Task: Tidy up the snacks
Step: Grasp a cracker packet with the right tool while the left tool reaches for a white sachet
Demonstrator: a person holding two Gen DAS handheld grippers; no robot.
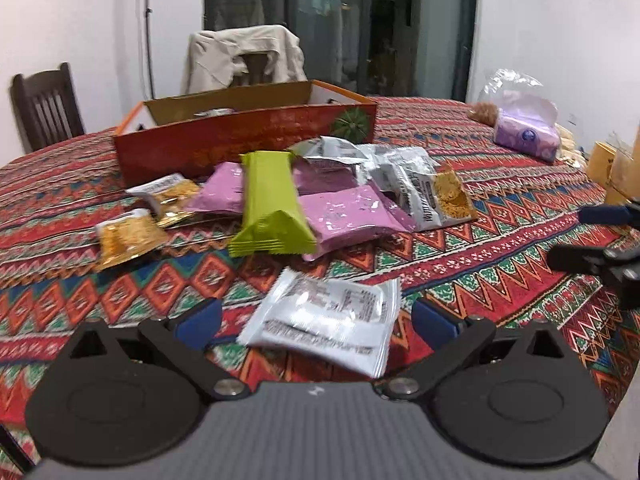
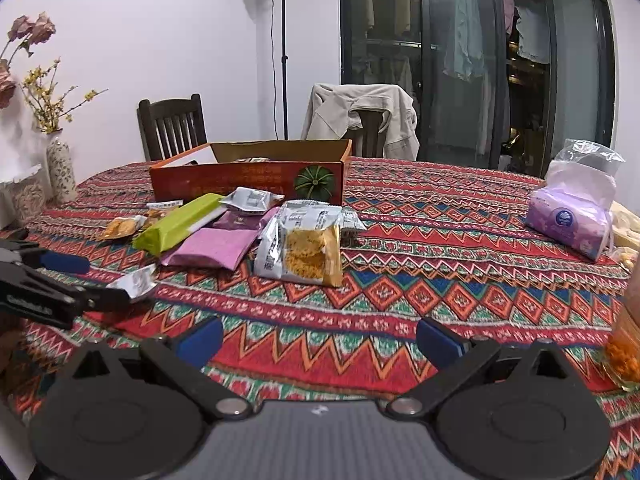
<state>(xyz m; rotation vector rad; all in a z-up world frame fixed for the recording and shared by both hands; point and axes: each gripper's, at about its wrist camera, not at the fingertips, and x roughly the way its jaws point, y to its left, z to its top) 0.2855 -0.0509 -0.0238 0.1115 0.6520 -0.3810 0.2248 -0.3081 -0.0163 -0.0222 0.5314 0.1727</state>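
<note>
Bare counter point(image 2: 440, 280) is seen ahead of the right tool point(image 2: 318, 340), open toward the box point(image 2: 248, 178). The left tool point(image 1: 316, 316) is fronted by a silver packet point(image 1: 324, 316); beyond it, the way is blocked by the snack pile point(image 1: 280, 208).

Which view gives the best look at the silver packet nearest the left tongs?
The left wrist view: the silver packet lies whole, between the open left tongs. The right wrist view catches only a small part of it behind those tongs.
</note>
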